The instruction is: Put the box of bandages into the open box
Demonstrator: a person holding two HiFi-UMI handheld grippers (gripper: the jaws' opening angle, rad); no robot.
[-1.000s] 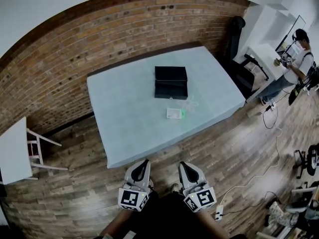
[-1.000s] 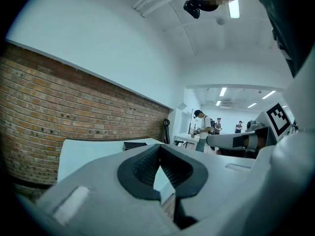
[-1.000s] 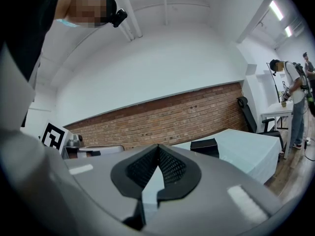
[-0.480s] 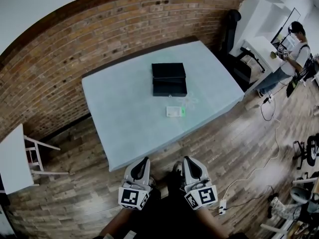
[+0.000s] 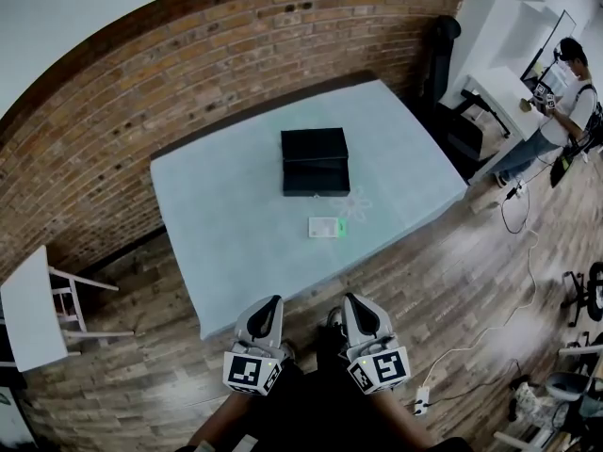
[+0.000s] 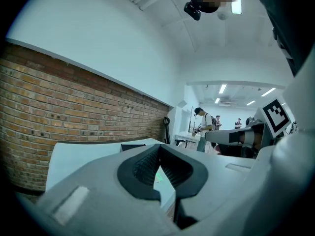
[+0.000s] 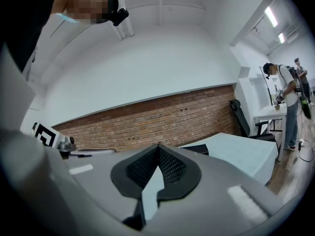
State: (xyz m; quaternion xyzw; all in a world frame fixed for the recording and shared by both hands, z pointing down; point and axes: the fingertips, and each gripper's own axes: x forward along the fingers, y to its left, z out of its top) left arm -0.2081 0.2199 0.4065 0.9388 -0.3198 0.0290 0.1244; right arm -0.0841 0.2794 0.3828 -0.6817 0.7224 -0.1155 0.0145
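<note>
Both left tongs, right tongs (closed) hover at table edge.

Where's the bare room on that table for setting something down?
Bare cloth on the table lies left of the open box to the left edge, and right of it toward the far corner. Crowded: the middle, around the box of bandages.

No word, number or brand can be read anywhere. The marker cube of the left gripper and the same cube of the right gripper carry only black-and-white square patterns, not letters. The small white box on the table has a green mark at one end, but its print is too small to read.
</note>
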